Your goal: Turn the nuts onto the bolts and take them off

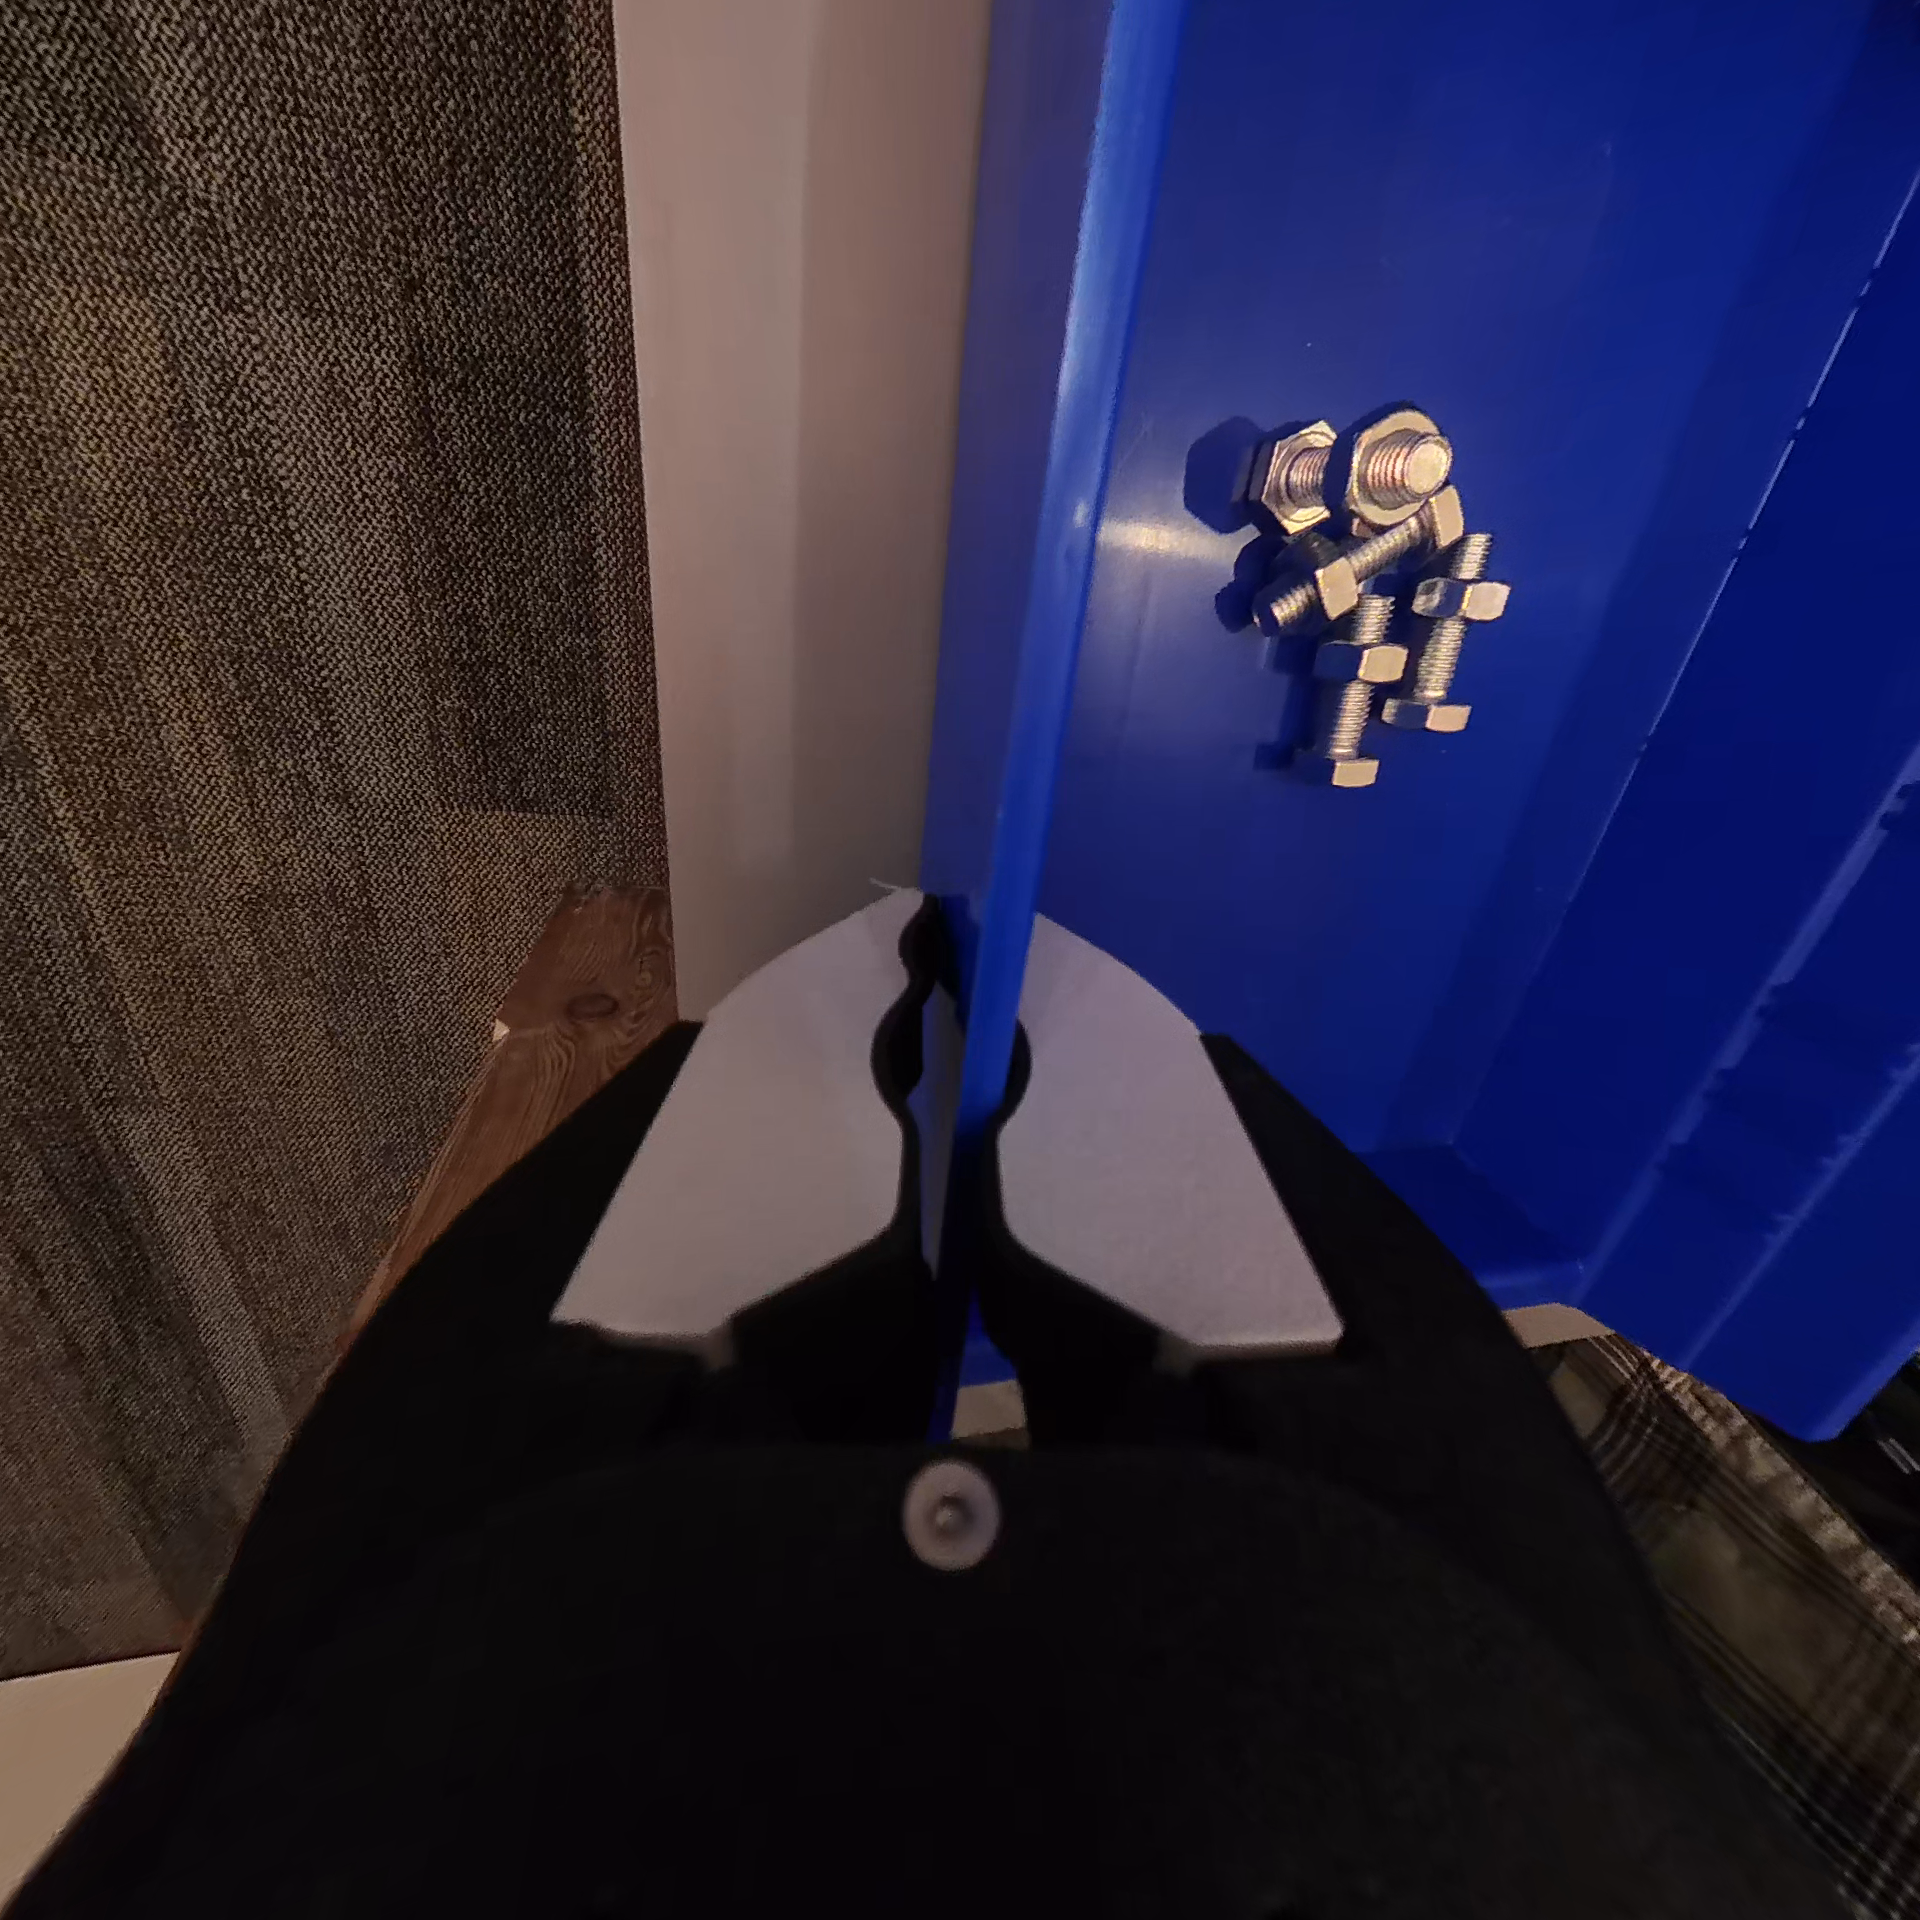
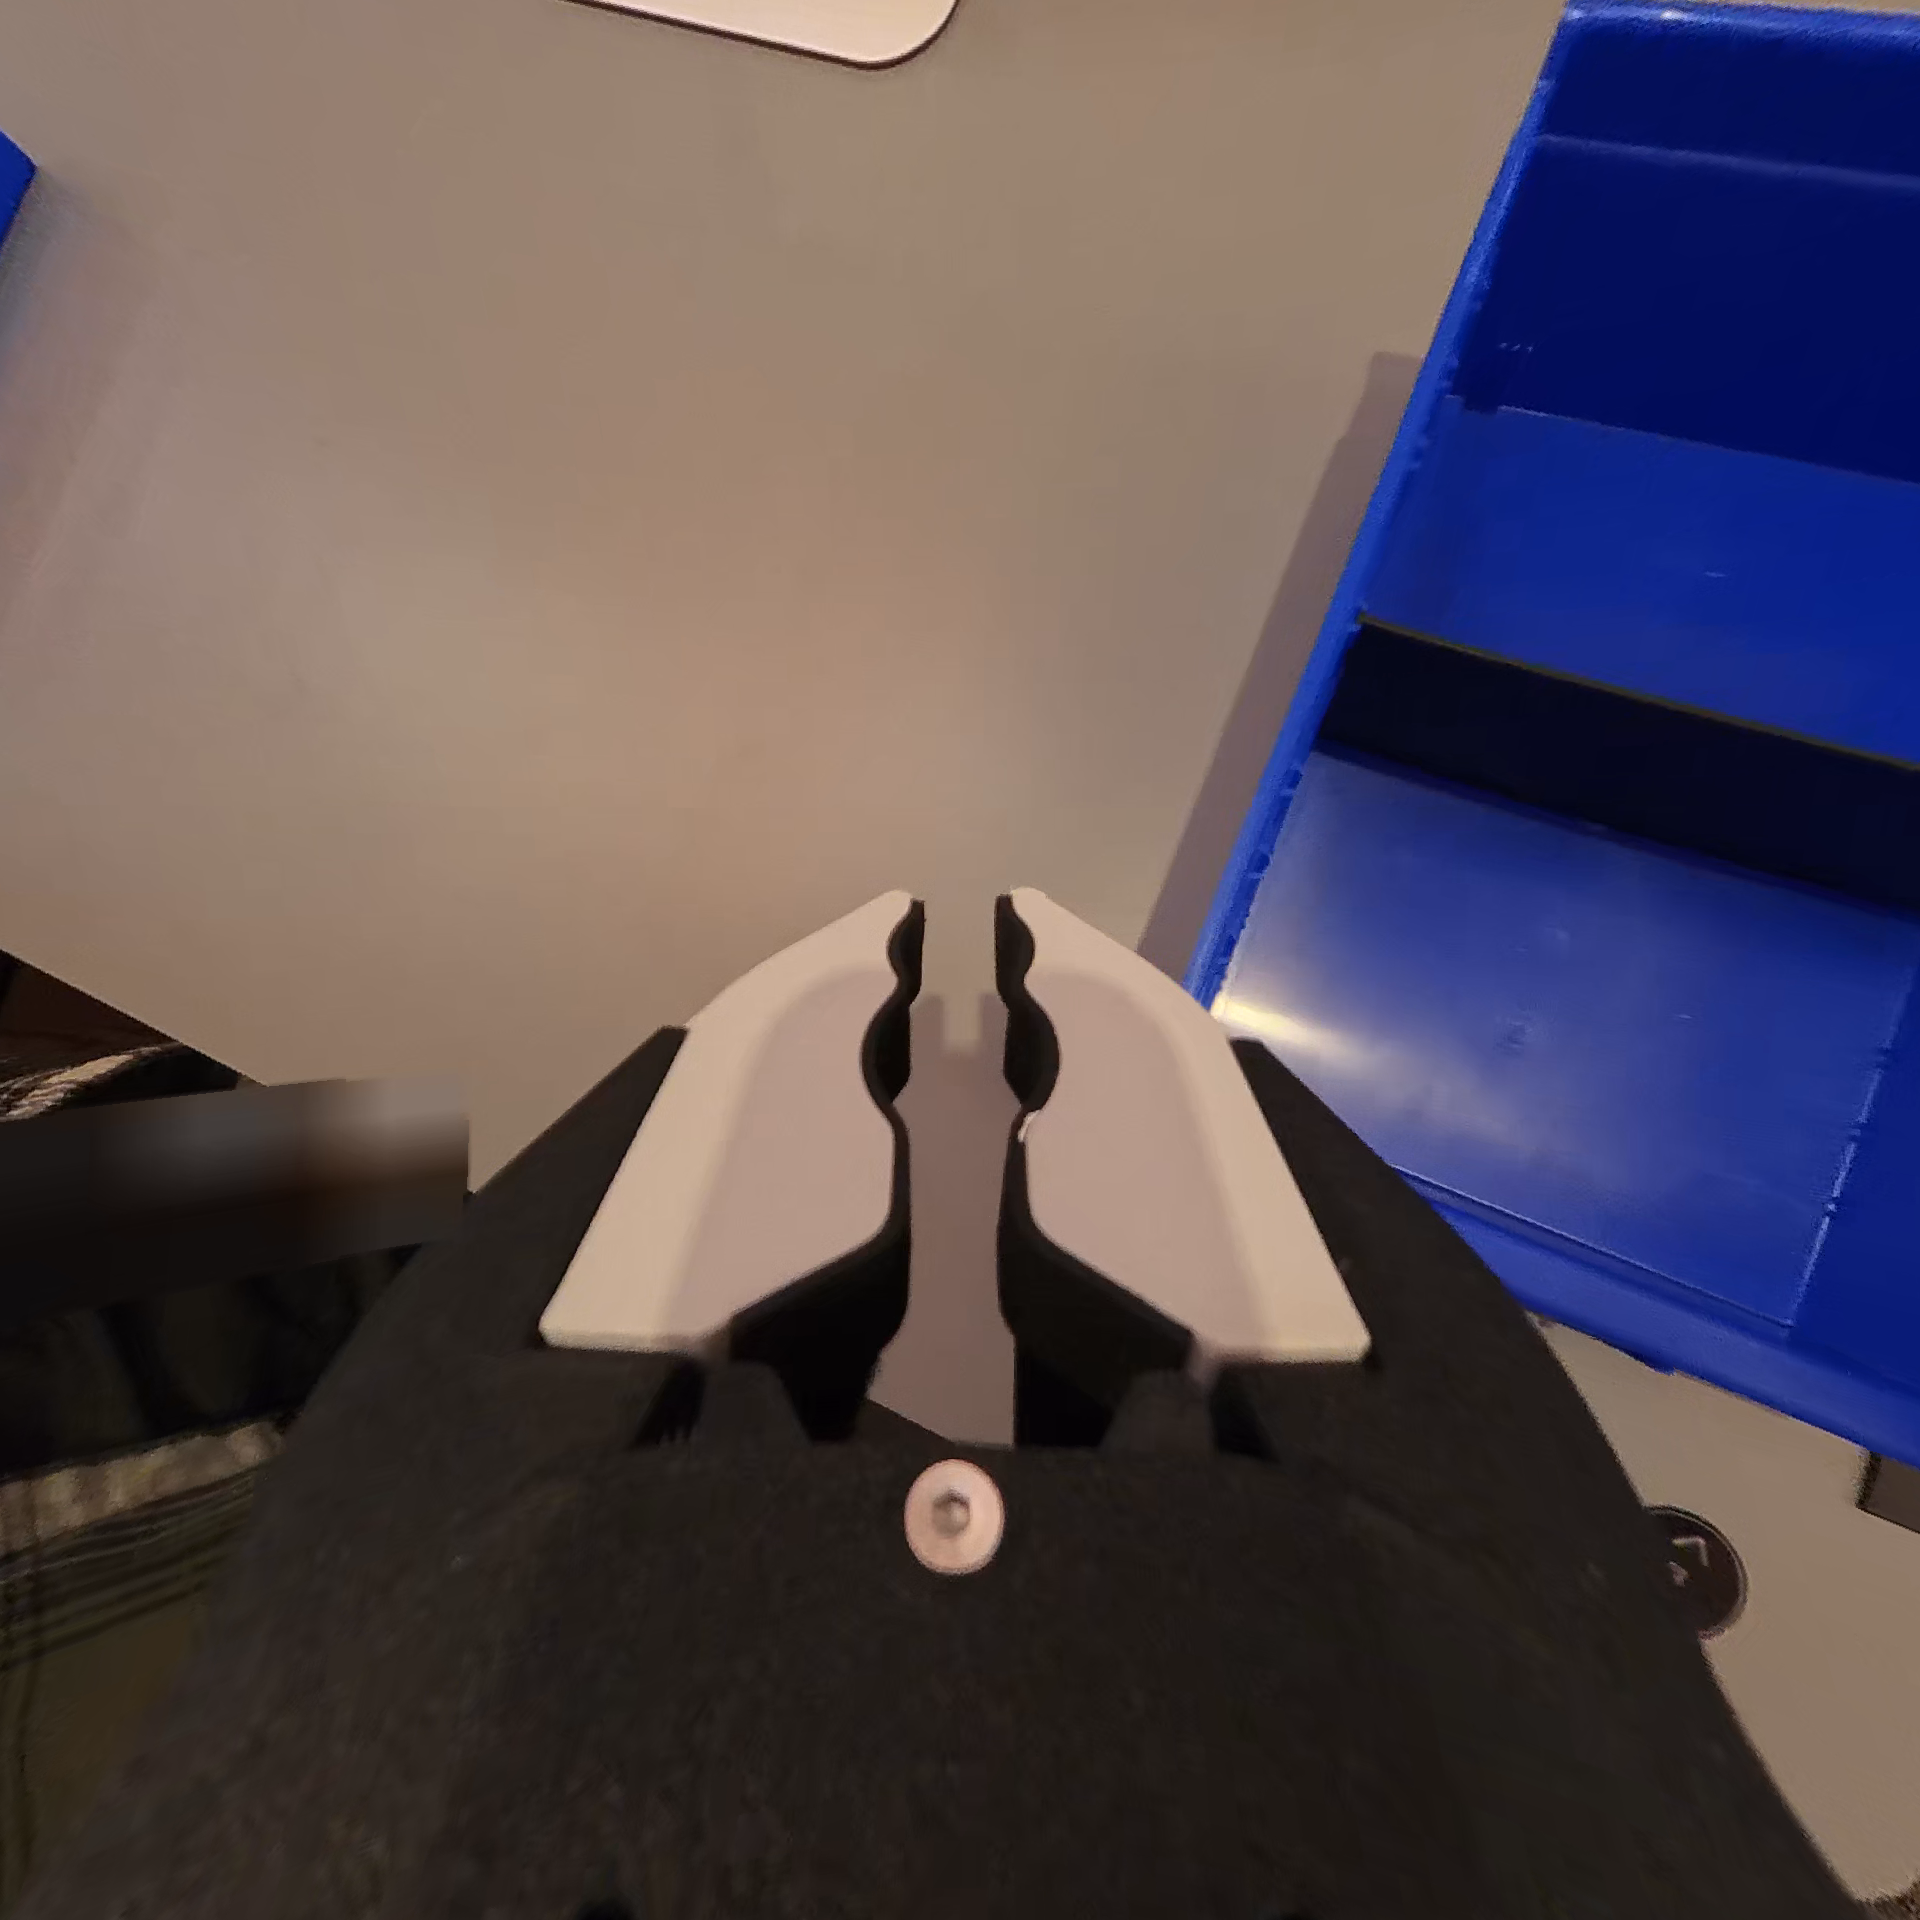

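A blue plastic bin [image 1: 1351, 260] fills the right half of the left wrist view. Several silver bolts with nuts on them [image 1: 1361, 582] lie in a small heap on its floor. My left gripper [image 1: 961, 914] is shut on the bin's side wall [image 1: 1039, 623], one finger inside and one outside. My right gripper [image 2: 958, 909] hovers above the bare grey table [image 2: 520, 520], its jaws a narrow gap apart and empty. No bolt or nut shows in the right wrist view.
A second blue bin with dividers [image 2: 1621, 935] stands to the right of my right gripper, with nothing in its compartments. A white flat item [image 2: 790, 21] lies at the table's far edge. Carpet floor [image 1: 260, 520] and a wooden leg [image 1: 561, 1039] lie beyond the table edge. Plaid cloth [image 1: 1714, 1507] shows near me. The left gripper's tips are roughly 85 centimetres from the right gripper's.
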The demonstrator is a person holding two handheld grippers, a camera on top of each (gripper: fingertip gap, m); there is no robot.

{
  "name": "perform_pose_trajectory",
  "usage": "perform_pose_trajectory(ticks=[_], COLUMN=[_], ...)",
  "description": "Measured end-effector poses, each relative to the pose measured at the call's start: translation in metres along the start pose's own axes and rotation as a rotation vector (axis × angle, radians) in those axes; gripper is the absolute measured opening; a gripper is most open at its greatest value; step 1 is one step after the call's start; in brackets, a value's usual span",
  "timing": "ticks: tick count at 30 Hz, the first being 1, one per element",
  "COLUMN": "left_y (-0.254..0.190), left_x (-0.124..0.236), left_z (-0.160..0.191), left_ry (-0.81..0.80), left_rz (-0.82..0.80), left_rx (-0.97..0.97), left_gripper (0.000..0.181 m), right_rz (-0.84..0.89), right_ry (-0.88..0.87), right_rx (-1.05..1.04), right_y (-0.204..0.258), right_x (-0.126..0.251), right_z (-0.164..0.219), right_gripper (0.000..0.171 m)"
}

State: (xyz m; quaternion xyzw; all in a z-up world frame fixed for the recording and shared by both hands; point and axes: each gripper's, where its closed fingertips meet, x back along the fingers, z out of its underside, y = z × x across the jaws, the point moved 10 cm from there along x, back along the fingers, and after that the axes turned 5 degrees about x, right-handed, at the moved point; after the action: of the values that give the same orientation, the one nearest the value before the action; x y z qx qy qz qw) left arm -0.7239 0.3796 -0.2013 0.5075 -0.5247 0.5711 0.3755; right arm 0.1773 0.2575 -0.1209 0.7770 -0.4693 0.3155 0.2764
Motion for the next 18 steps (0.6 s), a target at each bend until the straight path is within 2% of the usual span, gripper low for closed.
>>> perform_pose_trajectory(ticks=[4,8,12,18], left_y=[0.001,0.001,-0.006,-0.041], left_x=[0.003,0.022,0.055,0.11], left_z=[0.0,0.005,0.013,0.033], left_ry=[-0.039,-0.136,-0.292,-0.608], left_rz=[0.017,0.071,0.104,0.186], left_rx=[-0.008,-0.013,-0.044,-0.171], left_gripper=[0.006,0.014,0.031,0.032], right_rz=[-0.024,-0.038,-0.072,-0.138], right_ry=[-0.018,-0.051,-0.103,-0.171], right_rx=[0.01,0.03,0.027,0.011], right_y=[0.009,0.018,0.026,0.038], right_x=[-0.001,0.002,0.002,-0.004], right_z=[0.002,0.008,0.017,0.034], right_gripper=[0.014,0.015,0.017,0.019])
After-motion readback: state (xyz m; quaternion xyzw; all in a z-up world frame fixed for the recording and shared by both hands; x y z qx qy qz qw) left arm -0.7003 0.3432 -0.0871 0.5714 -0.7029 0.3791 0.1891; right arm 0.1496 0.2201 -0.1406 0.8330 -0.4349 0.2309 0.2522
